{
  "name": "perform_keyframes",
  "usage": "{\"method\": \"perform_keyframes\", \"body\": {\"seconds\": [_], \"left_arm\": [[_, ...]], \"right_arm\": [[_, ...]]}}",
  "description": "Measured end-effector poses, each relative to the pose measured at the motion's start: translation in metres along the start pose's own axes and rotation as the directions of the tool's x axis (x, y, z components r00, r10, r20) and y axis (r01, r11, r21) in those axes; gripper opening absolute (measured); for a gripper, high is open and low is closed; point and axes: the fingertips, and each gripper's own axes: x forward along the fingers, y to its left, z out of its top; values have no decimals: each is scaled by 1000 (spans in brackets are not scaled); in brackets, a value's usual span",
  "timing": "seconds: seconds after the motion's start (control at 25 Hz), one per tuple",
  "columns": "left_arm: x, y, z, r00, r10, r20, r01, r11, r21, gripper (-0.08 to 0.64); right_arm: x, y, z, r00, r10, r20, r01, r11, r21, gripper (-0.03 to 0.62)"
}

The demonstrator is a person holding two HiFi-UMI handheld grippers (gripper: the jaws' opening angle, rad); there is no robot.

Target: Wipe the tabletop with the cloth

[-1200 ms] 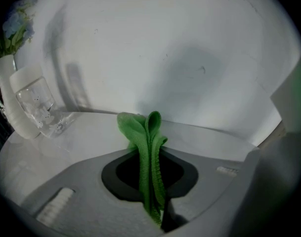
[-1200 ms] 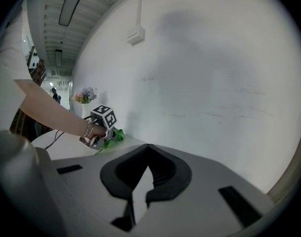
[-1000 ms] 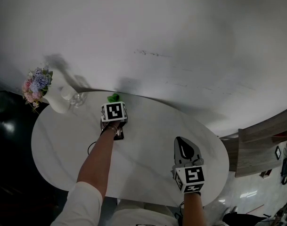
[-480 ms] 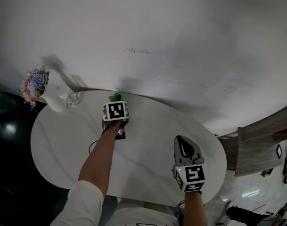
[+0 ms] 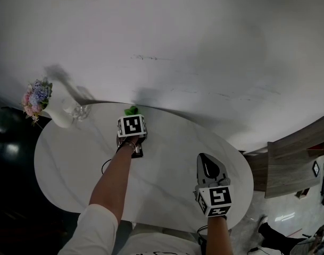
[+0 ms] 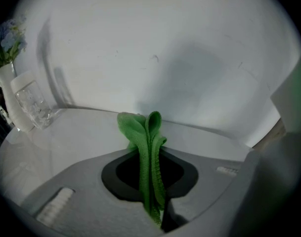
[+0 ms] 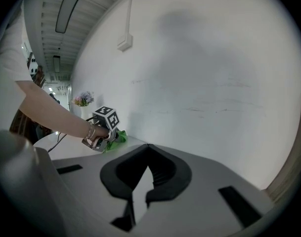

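The green cloth [image 5: 131, 110] is folded and pinched upright between the jaws of my left gripper [image 5: 132, 117], near the far edge of the white oval tabletop [image 5: 167, 158]. In the left gripper view the cloth [image 6: 149, 147] runs up through the left gripper [image 6: 150, 132], and its folded top sticks out over the table. My right gripper [image 5: 203, 158] hovers over the near right part of the table, shut with nothing in it. Its tips meet in the right gripper view [image 7: 148, 146], where the left gripper [image 7: 108, 137] shows ahead at the left.
A white vase [image 5: 59, 118] with pink and blue flowers [image 5: 36, 95] and a clear glass [image 5: 83, 111] stand at the table's far left. A white wall [image 5: 193, 62] rises right behind the table. A thin dark cable [image 5: 103, 167] lies by the left forearm.
Only the head camera's view has drifted slightly. Both grippers stay where they were, the left still shut on the cloth.
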Motion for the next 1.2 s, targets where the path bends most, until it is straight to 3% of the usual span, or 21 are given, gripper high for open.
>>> {"method": "perform_keyframes", "body": {"seconds": [0.4, 0.68, 0.92, 1.2], "left_arm": [[0, -38, -6, 999, -44, -7, 44, 999, -2, 51], [0, -68, -8, 998, -65, -2, 66, 997, 41, 51], [1, -90, -13, 993, -112, -26, 113, 993, 24, 51], [0, -113, -11, 993, -118, 3, 117, 991, 56, 51]], "right_arm": [[-14, -15, -11, 1000, -20, -4, 21, 999, 37, -5], [-24, -26, -17, 999, -38, -2, 38, 998, 56, -5], [-32, -29, -22, 999, -46, -6, 46, 997, 59, -5], [-40, -37, -27, 998, -56, -11, 56, 996, 62, -3]]}}
